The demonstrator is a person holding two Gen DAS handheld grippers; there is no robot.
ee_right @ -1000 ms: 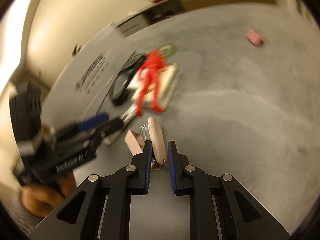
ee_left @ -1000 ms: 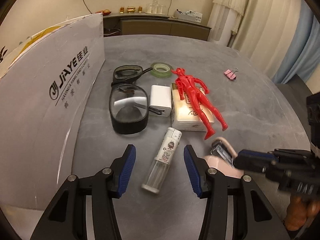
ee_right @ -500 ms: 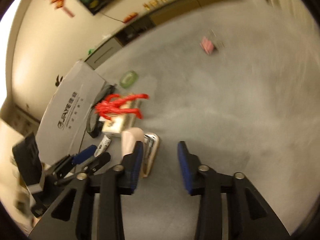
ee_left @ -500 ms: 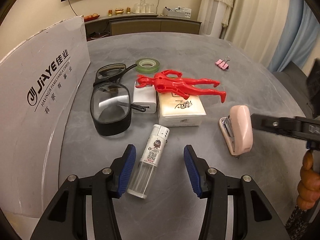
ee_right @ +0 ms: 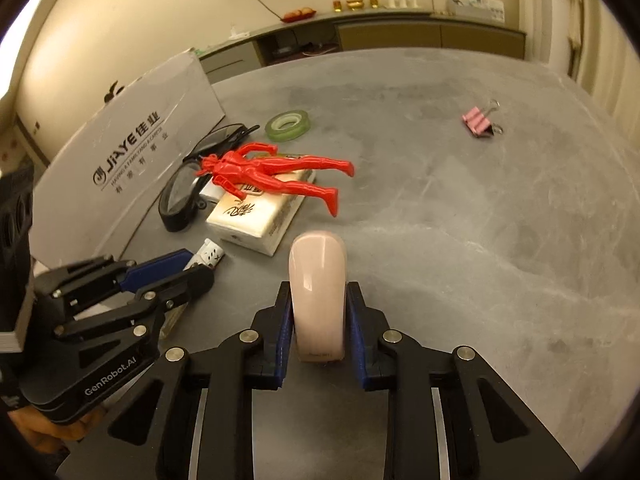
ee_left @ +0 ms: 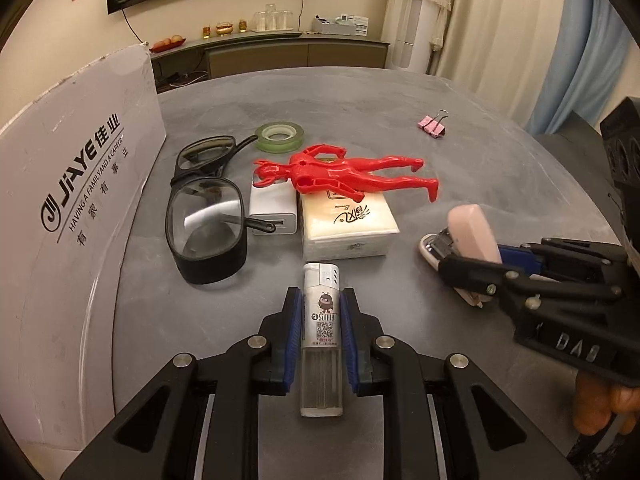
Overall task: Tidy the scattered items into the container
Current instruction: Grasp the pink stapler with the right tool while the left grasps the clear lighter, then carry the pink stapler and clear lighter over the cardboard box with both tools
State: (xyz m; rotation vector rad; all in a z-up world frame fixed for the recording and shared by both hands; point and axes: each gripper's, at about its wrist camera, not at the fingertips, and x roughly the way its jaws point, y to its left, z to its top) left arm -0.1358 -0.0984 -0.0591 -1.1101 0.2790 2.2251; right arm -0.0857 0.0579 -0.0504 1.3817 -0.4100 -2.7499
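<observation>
Scattered items lie on a round grey table (ee_left: pixel 400 112), with a white box (ee_left: pixel 72 208) standing at the table's 9 o'clock edge, its side printed with dark lettering.

In the left wrist view, the left gripper (ee_left: pixel 320 312) at 6 o'clock is clamped on a lighter (ee_left: pixel 322 336), its blue pads pressed against both long sides. The lighter has a white upper half with a small cartoon sticker and a clear lower half, and it points toward 12 o'clock. Just beyond it sits a tissue pack (ee_left: pixel 348 226), and a red toy figure (ee_left: pixel 344 174) lies across the pack's far edge, legs pointing toward 3 o'clock. A white charger (ee_left: pixel 274 210) touches the pack's 9 o'clock side. Goggles (ee_left: pixel 206 216) with dark frames lie beside the charger, near the box. A green tape roll (ee_left: pixel 280 136) rests at 12 o'clock from the figure. A pink binder clip (ee_left: pixel 432 126) lies well apart at 1 o'clock.

In the right wrist view, the right gripper (ee_right: pixel 320 312) is closed on a pink stapler (ee_right: pixel 318 292), gripping its two sides, with the rounded nose pointing toward 12 o'clock. From the left view the stapler sits at 3 o'clock, its metal underside showing. A hand (ee_left: pixel 600 408) holds that gripper's handle at 4 o'clock.
</observation>
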